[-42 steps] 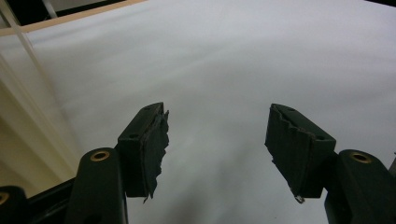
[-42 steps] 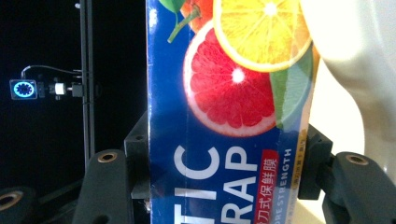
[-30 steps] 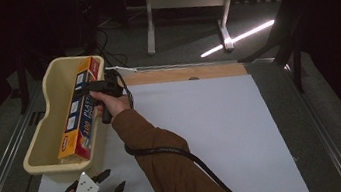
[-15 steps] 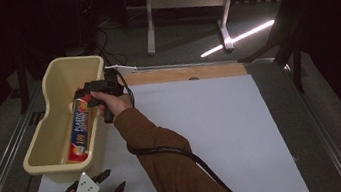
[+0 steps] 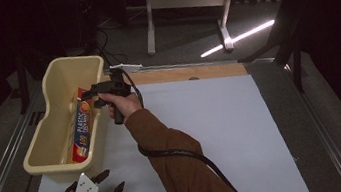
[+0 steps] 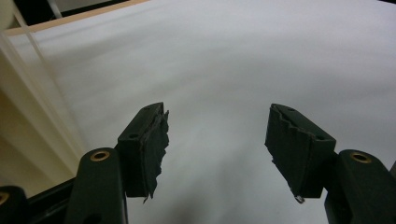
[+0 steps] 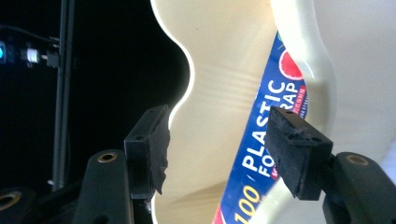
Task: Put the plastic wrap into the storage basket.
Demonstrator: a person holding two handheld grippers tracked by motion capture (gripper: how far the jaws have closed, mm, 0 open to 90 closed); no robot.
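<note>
Plastic wrap box (image 5: 82,126) lies partly hidden behind tub wall (image 5: 99,121).

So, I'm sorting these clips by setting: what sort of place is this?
Probably a lab or workshop set up for recording, not a home: a white board covers the table, a metal stand rises from the dark floor behind, and a cabled gripper hovers over the cream tub.

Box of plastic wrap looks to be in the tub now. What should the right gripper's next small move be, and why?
Probably lift clear. The plastic wrap box lies inside the tub, and the right gripper hangs above it with jaws apart on nothing.
</note>
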